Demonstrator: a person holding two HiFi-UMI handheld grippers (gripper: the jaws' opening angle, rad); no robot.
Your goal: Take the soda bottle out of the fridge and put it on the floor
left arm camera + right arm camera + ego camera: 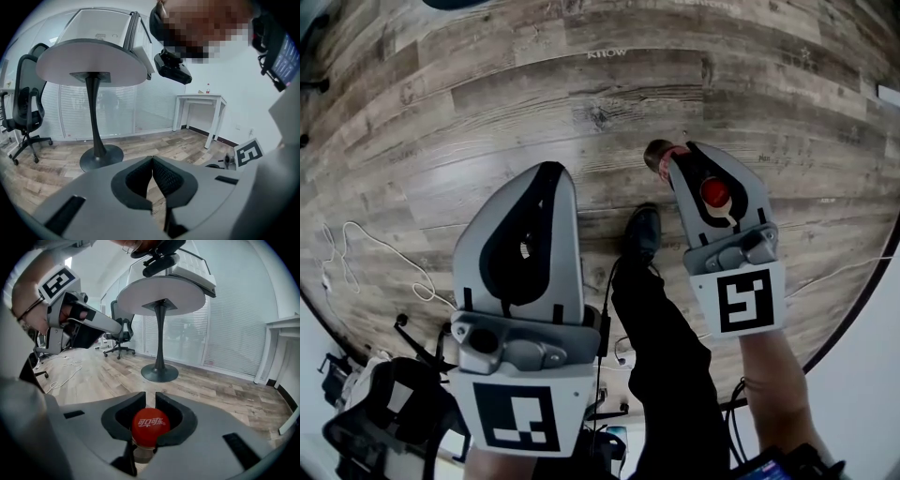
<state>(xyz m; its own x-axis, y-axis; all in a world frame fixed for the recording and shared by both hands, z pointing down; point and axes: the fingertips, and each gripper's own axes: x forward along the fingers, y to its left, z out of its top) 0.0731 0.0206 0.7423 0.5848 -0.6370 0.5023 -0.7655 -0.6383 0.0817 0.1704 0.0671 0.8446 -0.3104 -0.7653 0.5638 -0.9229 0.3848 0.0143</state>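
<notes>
The right gripper clamped the soda bottle at its neck, just under the red cap, so it hung over the wooden floor, apparently for setting down, while the left gripper was closed and empty.

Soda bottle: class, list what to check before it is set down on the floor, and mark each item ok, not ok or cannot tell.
1. Grip: the right gripper is shut on the soda bottle at its neck: ok.
2. Spare hand: the left gripper is empty, jaws together: ok.
3. Landing spot: the wooden floor ahead of the bottle is bare: ok.
4. Tilt: bottle upright: cannot tell; the right gripper view shows mostly its top.
5. Foot: the shoe away from the bottle: cannot tell; they show close together in the head view.
</notes>
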